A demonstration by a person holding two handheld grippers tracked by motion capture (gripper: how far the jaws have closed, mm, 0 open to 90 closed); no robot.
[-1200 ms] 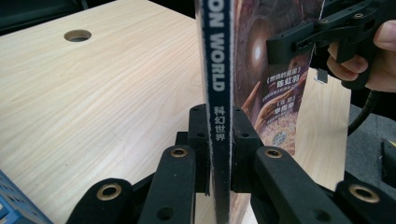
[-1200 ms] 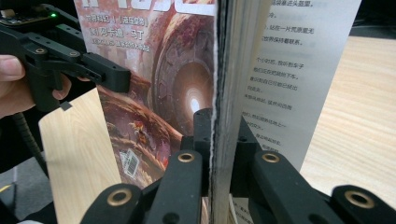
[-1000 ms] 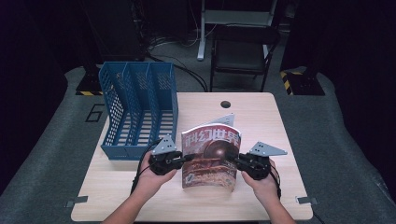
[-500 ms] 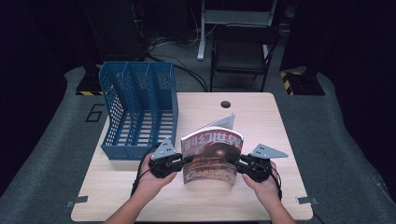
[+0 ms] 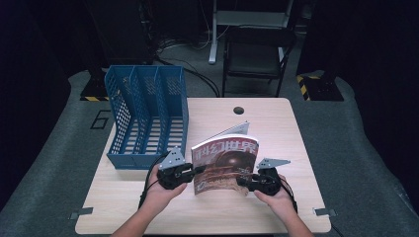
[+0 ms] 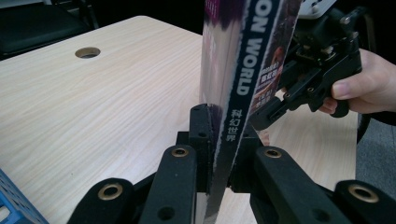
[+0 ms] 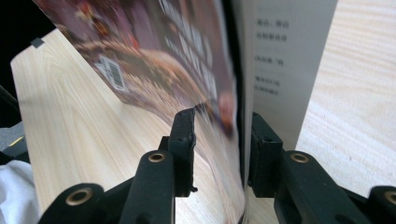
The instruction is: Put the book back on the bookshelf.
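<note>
Two grippers worked one magazine (image 5: 225, 163). The left gripper (image 6: 219, 158) had its jaws closed tight on the magazine's spine edge, pads pressed against both sides of the bound edge, as its own view showed; in the high view the left gripper (image 5: 193, 172) sat at the magazine's left side, held in the left hand (image 5: 160, 190). The right gripper (image 7: 219, 144) had just been opening: its jaws stood apart with the magazine's cover and pages passing between them, one pad clear of the cover with a visible gap, the other close against the pages on the far side; contact there could not be told. In the high view the right gripper (image 5: 249, 181) was at the magazine's lower right corner, in the right hand (image 5: 274, 192). The magazine stood roughly on edge, cover facing the person, slightly curled, its lower edge down near the desk (image 5: 276, 123) towards the near edge, about midway between left and right edges. One loose page fanned out behind its top. A blue file rack (image 5: 148, 118) with three compartments stood at the desk's left edge, just beside the left gripper and apart from the magazine. A round cable hole (image 5: 239, 109) lay near the far edge.
</note>
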